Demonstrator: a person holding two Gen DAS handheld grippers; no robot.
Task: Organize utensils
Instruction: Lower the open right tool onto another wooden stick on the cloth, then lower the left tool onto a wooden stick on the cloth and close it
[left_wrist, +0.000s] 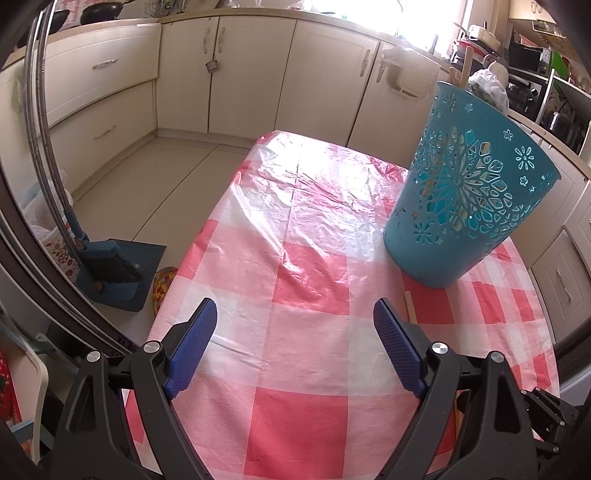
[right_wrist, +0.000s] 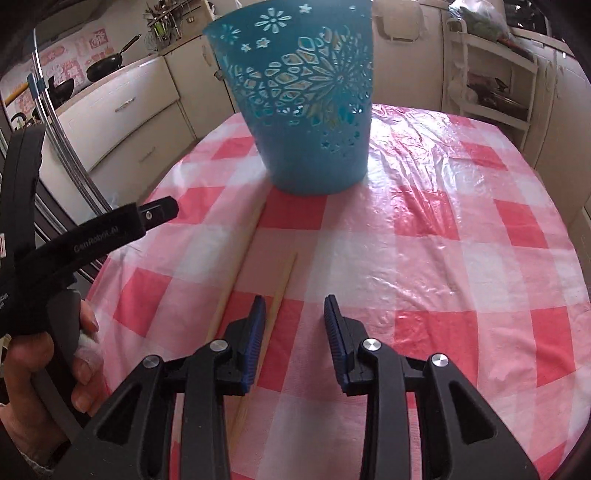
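Blue-padded fingers (right_wrist: 256, 332) of the right gripper (right_wrist: 294, 314) sit nearest the lens, parted a little with nothing but cloth between them; the inner chopstick (right_wrist: 282, 284) lies just outside the left finger at about 11 o'clock, its lower stretch hidden behind that finger; the outer chopstick (right_wrist: 236, 258) runs beside it, apart, its far tip close to the basket's foot, though whether they touch is hard to tell. At 9 o'clock a hand (right_wrist: 48, 365) grips the black handle of the other tool, cut off by the frame edge.

In the left wrist view the left gripper (left_wrist: 295, 325) stands spread wide and released, only cloth between its fingers; a short pale end of a chopstick shows at 3 o'clock beside the right finger, the rest covered.

Pink-and-white checked cloth under clear, glaring plastic covers the worktop (right_wrist: 443, 258); cream cabinets (left_wrist: 251, 74) ring the room; a dustpan and brush (left_wrist: 110, 266) lean on the floor at 9 o'clock.

The basket (right_wrist: 306, 110) is teal plastic with cut-out flower patterns, upright at 12 o'clock in the right view, its rim cut off by the frame.
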